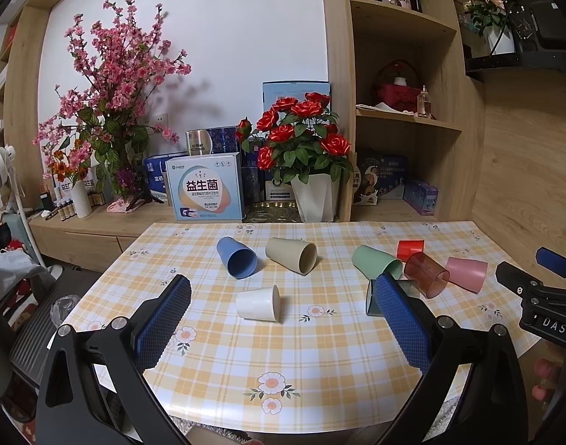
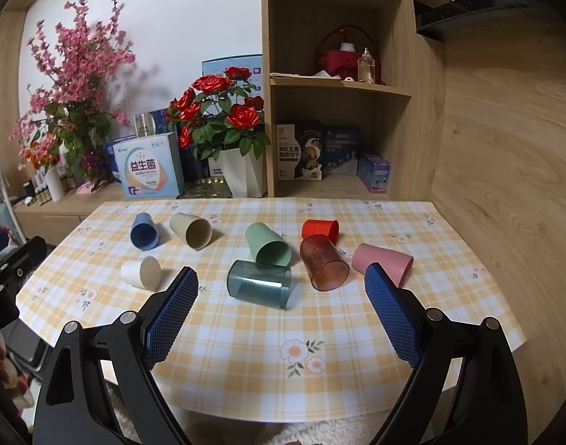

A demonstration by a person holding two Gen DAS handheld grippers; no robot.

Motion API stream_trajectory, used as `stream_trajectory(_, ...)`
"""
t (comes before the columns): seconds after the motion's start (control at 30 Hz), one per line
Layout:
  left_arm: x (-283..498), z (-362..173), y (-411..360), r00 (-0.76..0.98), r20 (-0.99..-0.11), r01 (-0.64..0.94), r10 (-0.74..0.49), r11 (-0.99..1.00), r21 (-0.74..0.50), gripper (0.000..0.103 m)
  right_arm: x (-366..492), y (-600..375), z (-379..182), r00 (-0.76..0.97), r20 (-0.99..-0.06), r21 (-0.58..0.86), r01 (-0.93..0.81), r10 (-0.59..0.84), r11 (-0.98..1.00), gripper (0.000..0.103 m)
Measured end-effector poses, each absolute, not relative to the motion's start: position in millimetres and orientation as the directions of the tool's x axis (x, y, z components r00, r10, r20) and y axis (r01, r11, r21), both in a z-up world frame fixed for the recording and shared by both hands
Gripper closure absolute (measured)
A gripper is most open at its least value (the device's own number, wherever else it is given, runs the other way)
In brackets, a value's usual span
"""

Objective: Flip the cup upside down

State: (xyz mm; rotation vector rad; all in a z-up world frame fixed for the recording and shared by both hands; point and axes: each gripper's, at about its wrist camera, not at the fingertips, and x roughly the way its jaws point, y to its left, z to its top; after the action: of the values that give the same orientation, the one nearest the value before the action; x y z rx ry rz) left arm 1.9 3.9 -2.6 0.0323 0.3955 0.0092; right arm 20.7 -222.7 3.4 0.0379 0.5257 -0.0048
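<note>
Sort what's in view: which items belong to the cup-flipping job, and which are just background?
Job items, all lying on their sides on the table:
white cup, blue cup, beige cup, green cup, teal clear cup, brown clear cup, red cup, pink cup.

Background:
rose pot, probiotic box, blossom branches.

The worktop [image 2: 246,333] wears a yellow-and-white plaid cloth with small flowers. On it lie a blue cup [image 2: 144,230], beige cup [image 2: 191,230], white cup [image 2: 140,272], green cup [image 2: 267,243], red cup [image 2: 320,228], pink cup [image 2: 381,259], a clear teal cup [image 2: 259,283] and a clear brown cup [image 2: 323,261]. Each hand-held gripper's pads [image 2: 171,315] are textured blue.
</note>
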Motion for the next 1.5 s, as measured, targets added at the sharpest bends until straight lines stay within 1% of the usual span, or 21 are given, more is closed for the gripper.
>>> stream_trajectory(1.0,4.1,-5.8,7.4,0.916,-0.401,0.001,0.011,1.000,0.031,0.006,23.9,-222.9,1.5,0.858,-0.513,0.040,0.012,0.010,0.999,0.015)
stream_trajectory(1.17,6.5,-8.5,8.7,0.907,-0.421,0.011,-0.001,1.000,0.021,0.006,25.3,-223.2,-2.1,0.850,-0.526,0.053,0.013,0.017,0.998,0.015)
stream_trajectory(1.37,11.8,-12.6,9.3,0.891,-0.455,-0.001,0.011,1.000,0.021,0.006,35.3,-239.5,-10.1,0.823,-0.566,0.132,0.029,0.051,0.991,0.015)
stream_trajectory(1.5,18.4,-16.1,10.1,0.878,-0.478,-0.004,0.016,1.000,0.025,0.006,47.3,-250.0,-16.1,0.813,-0.580,0.144,0.049,0.044,0.988,0.015)
